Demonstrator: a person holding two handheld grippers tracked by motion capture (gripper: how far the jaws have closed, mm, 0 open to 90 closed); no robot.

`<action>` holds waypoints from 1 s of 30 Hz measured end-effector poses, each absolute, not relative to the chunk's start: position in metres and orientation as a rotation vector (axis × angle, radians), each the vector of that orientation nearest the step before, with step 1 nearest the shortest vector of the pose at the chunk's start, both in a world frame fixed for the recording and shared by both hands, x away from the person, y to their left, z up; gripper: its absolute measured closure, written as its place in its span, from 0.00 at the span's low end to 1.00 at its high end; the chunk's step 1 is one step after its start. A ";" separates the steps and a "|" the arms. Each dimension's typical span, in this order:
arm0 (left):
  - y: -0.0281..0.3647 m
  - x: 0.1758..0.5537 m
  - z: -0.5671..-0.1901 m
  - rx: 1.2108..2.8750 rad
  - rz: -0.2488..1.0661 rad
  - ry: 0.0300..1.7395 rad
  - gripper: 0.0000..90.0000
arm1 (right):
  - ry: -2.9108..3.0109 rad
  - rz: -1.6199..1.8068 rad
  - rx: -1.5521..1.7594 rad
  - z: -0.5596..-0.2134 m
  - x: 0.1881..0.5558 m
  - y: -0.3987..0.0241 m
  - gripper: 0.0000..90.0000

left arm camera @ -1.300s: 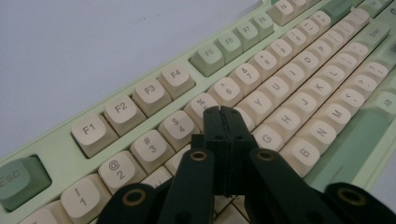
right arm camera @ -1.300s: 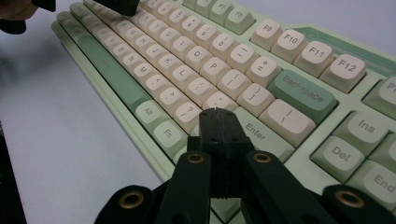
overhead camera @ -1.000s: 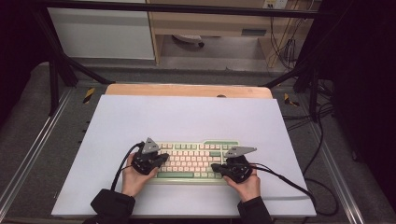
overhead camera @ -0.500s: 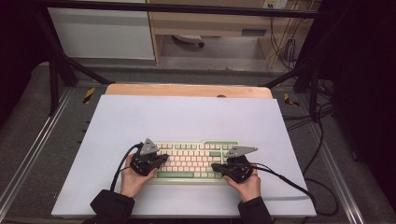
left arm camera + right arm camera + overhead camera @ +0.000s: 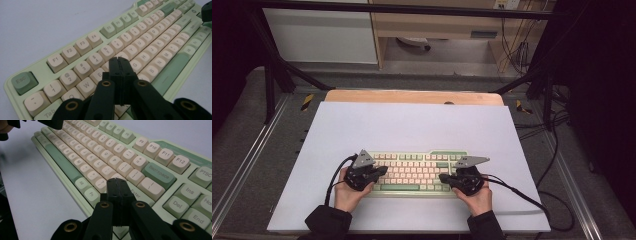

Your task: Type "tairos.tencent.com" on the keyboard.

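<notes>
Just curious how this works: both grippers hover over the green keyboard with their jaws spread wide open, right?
Not quite. Both the left gripper and the right gripper have their jaws shut tight, as each gripper view shows. They are indeed over the green keyboard.

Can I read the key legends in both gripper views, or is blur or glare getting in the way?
Left gripper view: legends near the shut left gripper are sharp on the keyboard, and its far end softens. Right gripper view: keys around the shut right gripper read clearly, the far rows blur. High view: even light, no glare on the white mat, surroundings dark.
</notes>
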State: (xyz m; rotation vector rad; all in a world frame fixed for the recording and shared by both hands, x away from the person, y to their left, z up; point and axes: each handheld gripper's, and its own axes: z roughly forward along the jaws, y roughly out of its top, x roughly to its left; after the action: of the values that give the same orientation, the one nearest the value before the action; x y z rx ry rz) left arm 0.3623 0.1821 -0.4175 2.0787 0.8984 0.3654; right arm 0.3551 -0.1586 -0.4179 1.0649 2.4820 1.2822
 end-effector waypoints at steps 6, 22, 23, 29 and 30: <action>0.191 0.358 -0.416 2.063 0.364 0.905 1.00 | 2.481 1.283 1.066 -0.417 0.355 -0.158 1.00; 0.212 0.349 -0.417 2.038 0.360 0.928 1.00 | 2.484 1.284 1.048 -0.413 0.357 -0.150 1.00; 0.213 0.349 -0.417 2.038 0.361 0.929 1.00 | 2.484 1.285 1.049 -0.412 0.358 -0.148 1.00; 0.218 0.347 -0.419 2.038 0.360 0.932 1.00 | 2.488 1.283 1.033 -0.410 0.361 -0.141 1.00; 0.218 0.347 -0.419 2.036 0.360 0.934 1.00 | 2.489 1.282 1.038 -0.409 0.361 -0.139 1.00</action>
State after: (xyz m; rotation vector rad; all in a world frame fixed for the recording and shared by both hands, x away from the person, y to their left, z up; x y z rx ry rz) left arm 0.3468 0.2182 -0.4193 2.0356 0.9342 0.3596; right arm 0.3614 -0.1394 -0.4090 1.0381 2.4885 1.2815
